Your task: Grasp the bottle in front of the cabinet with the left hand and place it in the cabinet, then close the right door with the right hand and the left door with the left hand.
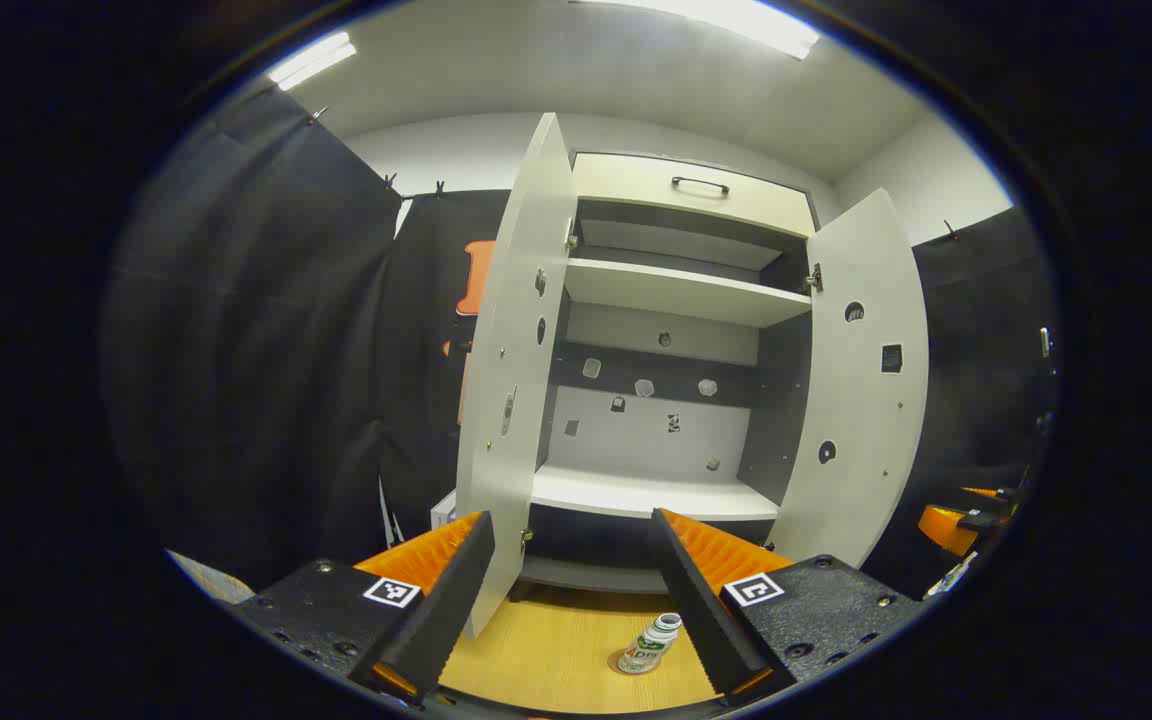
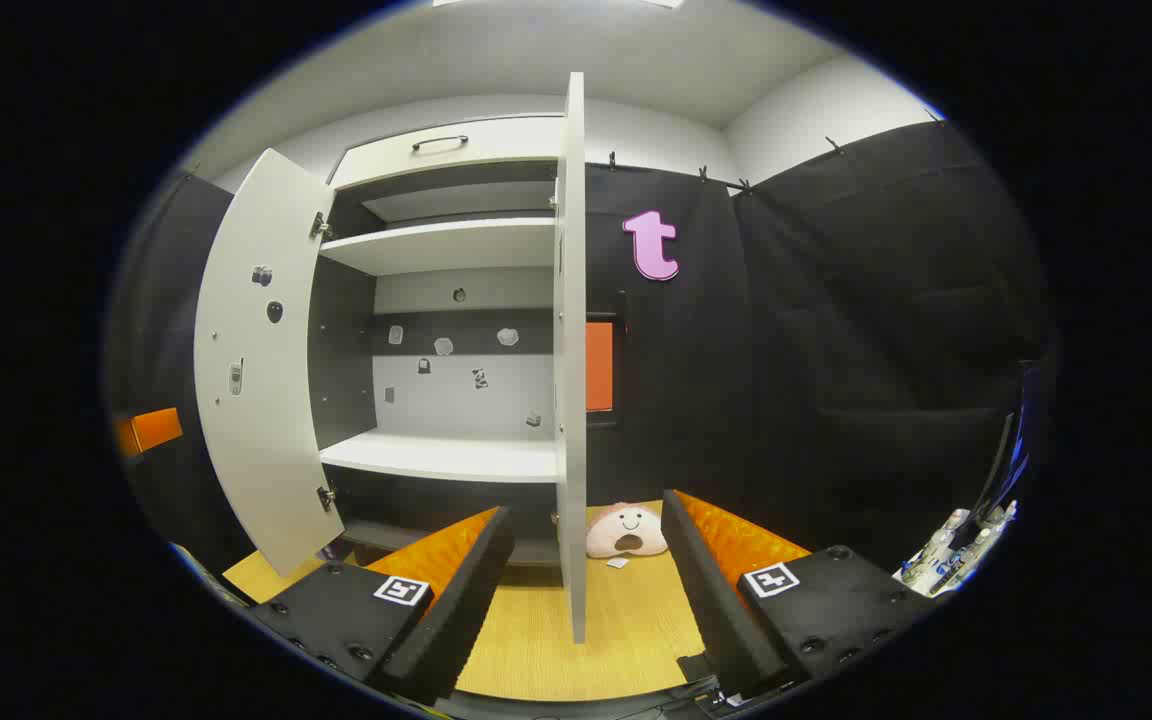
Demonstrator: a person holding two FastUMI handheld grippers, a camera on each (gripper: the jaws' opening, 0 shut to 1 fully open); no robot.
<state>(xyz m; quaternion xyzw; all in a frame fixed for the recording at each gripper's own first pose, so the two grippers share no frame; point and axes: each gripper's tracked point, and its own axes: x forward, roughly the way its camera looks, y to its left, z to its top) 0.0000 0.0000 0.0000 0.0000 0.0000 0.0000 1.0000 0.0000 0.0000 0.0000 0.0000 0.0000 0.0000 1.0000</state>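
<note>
A small white bottle (image 1: 648,646) with a green label stands on the wooden floor in front of the white cabinet (image 1: 656,300), just inside my left gripper's right finger. My left gripper (image 1: 576,600) is open and holds nothing. Both cabinet doors stand open: the left door (image 1: 511,400) and the right door (image 1: 861,380) swing outward, showing the lower shelf (image 1: 651,493). In the right gripper view my right gripper (image 2: 586,590) is open, and the right door's edge (image 2: 570,350) runs down between its fingers. The left door (image 2: 261,370) shows at the left there.
A pink plush toy (image 2: 626,530) lies on the floor to the right of the cabinet. An upper shelf (image 1: 676,290) and a top drawer with a dark handle (image 1: 701,185) sit above. Black cloth walls close in both sides. Another orange gripper part (image 1: 951,525) shows at the far right.
</note>
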